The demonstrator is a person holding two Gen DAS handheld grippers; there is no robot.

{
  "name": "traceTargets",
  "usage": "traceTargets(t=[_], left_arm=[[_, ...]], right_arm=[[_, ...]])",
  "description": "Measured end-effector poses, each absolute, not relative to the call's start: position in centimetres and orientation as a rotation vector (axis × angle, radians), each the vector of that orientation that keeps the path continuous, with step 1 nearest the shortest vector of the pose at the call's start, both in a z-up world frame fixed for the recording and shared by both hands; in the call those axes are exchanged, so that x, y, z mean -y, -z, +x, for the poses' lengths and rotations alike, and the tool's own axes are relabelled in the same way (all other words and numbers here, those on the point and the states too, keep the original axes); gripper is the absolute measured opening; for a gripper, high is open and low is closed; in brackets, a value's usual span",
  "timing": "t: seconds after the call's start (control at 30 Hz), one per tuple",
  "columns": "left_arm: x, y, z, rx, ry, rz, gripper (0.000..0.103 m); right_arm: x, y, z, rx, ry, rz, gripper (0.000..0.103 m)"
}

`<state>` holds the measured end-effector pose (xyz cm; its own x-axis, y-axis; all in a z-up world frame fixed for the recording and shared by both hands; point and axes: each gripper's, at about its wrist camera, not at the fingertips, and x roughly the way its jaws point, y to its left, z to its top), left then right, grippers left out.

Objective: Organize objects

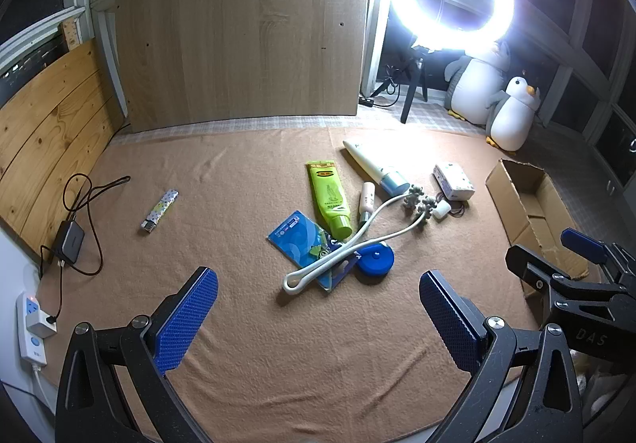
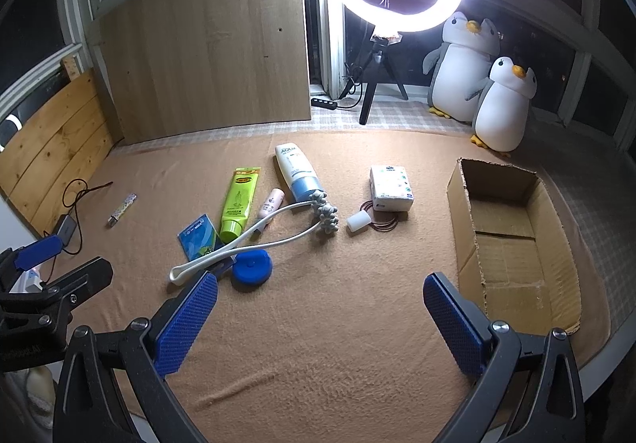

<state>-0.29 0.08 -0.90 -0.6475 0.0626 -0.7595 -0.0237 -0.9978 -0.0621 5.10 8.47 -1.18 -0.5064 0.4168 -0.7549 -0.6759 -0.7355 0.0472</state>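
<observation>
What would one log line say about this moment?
left gripper: open, empty | right gripper: open, empty | cardboard box: empty | items: loose on blanket

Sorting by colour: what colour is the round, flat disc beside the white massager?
Blue. The round flat disc shows best in the right wrist view.
</observation>
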Motion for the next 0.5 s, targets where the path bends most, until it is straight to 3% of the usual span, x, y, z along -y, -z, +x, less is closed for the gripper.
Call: traceTargets(t=[0.5], left_arm=[[-0.36, 0.85, -0.17, 0.064, -2.799, -1.293, 0.102]], right_arm=[[-8.43, 1.37, 5.22, -0.456, -2.231, -0.997, 0.102]])
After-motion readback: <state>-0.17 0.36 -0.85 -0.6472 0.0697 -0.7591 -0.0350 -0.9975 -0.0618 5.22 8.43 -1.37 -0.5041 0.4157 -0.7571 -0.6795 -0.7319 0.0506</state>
